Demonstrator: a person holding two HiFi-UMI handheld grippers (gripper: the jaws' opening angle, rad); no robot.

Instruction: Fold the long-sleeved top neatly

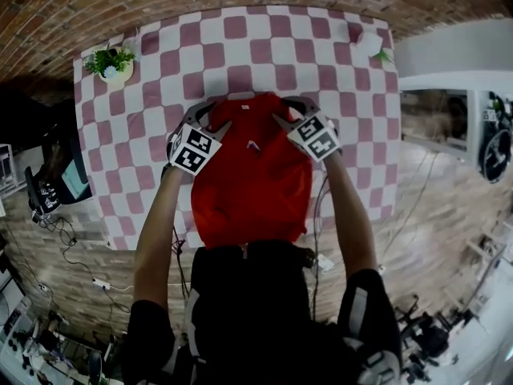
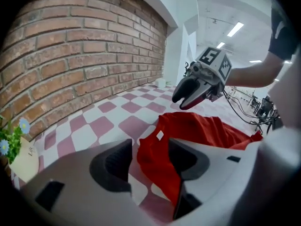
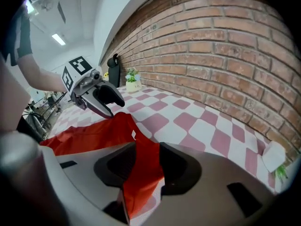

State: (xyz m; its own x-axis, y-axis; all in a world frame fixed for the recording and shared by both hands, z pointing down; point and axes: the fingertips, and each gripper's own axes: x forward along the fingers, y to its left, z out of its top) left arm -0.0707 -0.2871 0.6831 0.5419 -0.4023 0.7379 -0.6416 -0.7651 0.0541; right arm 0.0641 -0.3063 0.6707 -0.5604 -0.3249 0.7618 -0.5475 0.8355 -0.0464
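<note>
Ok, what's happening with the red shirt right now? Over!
Left gripper, right gripper: both open, cloth between jaws, not pinched. Red top lying on checked table. Flower pot far off at corner.

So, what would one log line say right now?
red long-sleeved cloth top: on pink-and-white checked tablecloth | left tool: open, cloth between jaws | right tool: open, cloth between jaws
</note>
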